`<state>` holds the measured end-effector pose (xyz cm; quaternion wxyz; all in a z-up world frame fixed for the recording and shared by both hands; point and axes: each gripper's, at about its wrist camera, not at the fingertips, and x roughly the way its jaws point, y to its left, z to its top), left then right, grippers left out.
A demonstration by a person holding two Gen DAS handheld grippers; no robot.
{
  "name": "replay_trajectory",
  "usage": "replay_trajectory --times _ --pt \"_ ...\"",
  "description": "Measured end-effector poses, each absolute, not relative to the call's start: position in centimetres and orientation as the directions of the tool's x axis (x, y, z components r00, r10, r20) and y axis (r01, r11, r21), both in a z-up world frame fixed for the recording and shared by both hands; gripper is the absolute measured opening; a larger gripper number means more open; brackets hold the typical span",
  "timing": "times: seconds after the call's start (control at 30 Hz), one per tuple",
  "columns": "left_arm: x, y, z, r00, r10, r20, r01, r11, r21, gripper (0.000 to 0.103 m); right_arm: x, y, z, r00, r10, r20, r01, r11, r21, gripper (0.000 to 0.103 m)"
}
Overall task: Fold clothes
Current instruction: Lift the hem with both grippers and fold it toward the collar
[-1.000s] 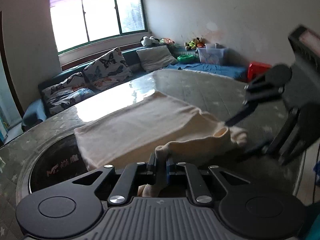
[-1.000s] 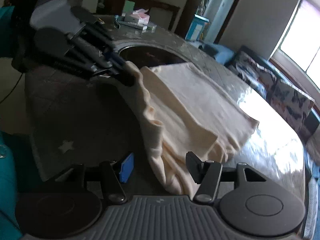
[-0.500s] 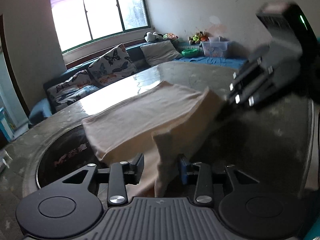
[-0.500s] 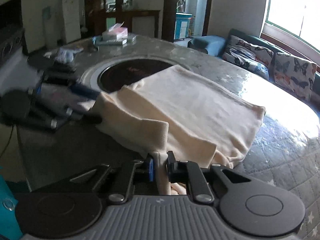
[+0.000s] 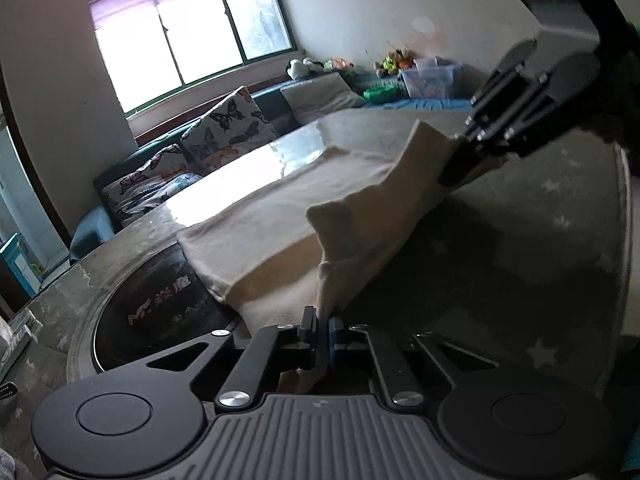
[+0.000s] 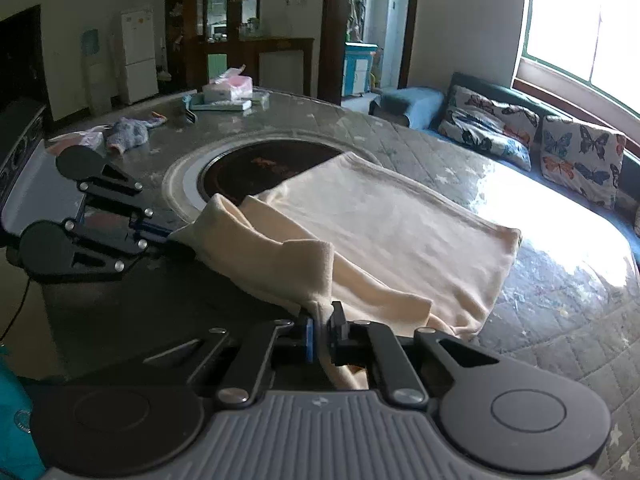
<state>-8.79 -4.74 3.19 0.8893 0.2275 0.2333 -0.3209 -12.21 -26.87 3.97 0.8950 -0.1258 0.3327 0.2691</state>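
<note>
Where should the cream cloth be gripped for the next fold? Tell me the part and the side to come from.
Grip the cloth at the two corners of its near edge, coming from the near side. That edge is lifted and bunched off the table, while the far part lies flat. The left gripper and right gripper are each shut on one of those corners.

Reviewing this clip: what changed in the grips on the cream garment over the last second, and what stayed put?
The right gripper, open beside the cream garment a second ago, has shut on its near edge. The left gripper, shut on it at first, let go briefly and has re-clamped. The near edge now hangs lifted between the two. The garment's far part still lies flat on the table, partly over the dark round inset.
</note>
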Motion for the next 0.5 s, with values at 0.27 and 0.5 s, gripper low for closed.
replay_trajectory --times 0.27,0.5 --pt "-13.6 -3.3 6.6 0.654 -0.529 -0.541 0.712 0.672 0.203 0.006 -17.4 -27.4 7.3 0.619 0.454 -0.641 -0.619 0.784 -0.041 0.006" --pt "-16.7 -2.9 8.6 0.612 -0.577 -0.541 0.750 0.641 0.163 0.006 -21.8 -27.6 9.7 0.587 0.477 -0.654 -0.654 0.755 -0.036 0.006"
